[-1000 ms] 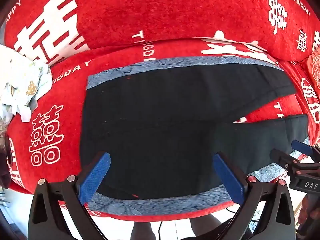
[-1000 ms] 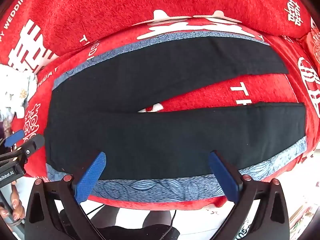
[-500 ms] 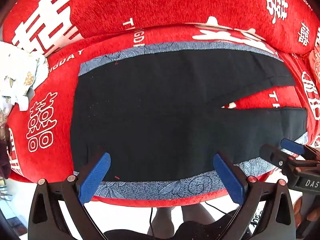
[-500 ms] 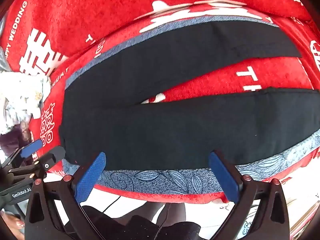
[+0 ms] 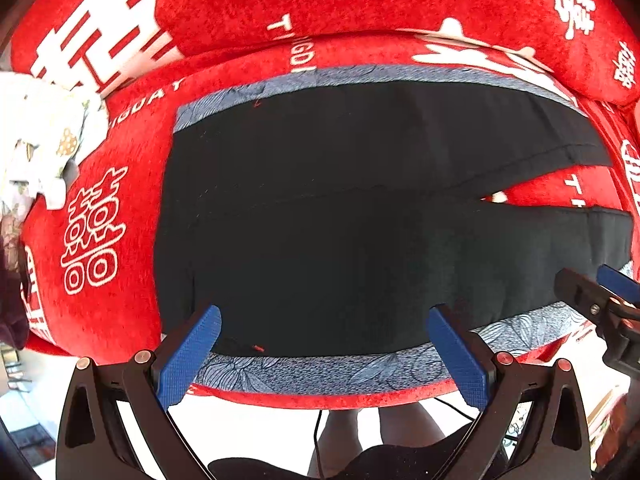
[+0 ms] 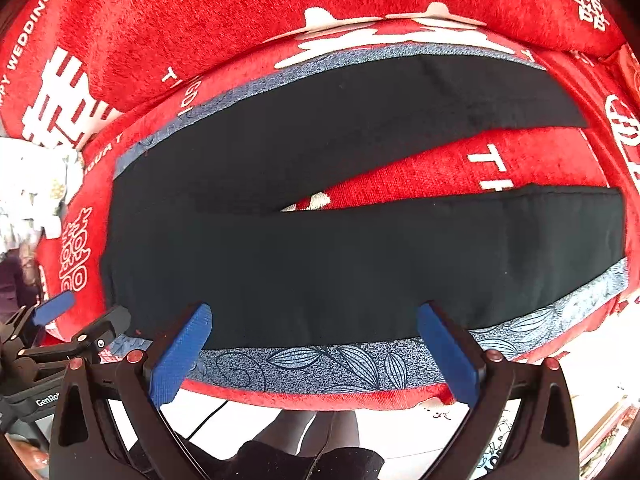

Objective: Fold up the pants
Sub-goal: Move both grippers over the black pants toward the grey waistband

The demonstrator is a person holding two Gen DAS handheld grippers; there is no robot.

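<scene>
Left wrist view
Left gripper (image 5: 324, 354): jaws spread wide with nothing between them, hovering over the near edge of the sofa seat.
Pants (image 5: 340, 220): black, laid flat on the seat, waistband toward the left, two legs running right with a wedge of red showing between them.
Blue leaf-print cloth (image 5: 320, 370): spread under the pants, showing as a strip along their near and far edges.
Red sofa cover (image 5: 100, 280): plush, printed with white characters and letters; covers both seat and backrest.
Pale patterned cloth (image 5: 44, 136): bunched at the left end of the seat, apart from the pants.
Right gripper (image 5: 600, 296): enters at the right edge near the leg ends; its jaw gap cannot be judged here.
Person's legs (image 5: 380, 428): on the pale floor below the seat edge.

Right wrist view
Right gripper (image 6: 316, 350): jaws spread wide, holding nothing, over the near leg's lower edge.
Pants (image 6: 360, 264): both legs lie flat, apart at the hems.
Left gripper (image 6: 68, 320): at lower left, beside the waistband corner.
Containers: not discernible in either view.
</scene>
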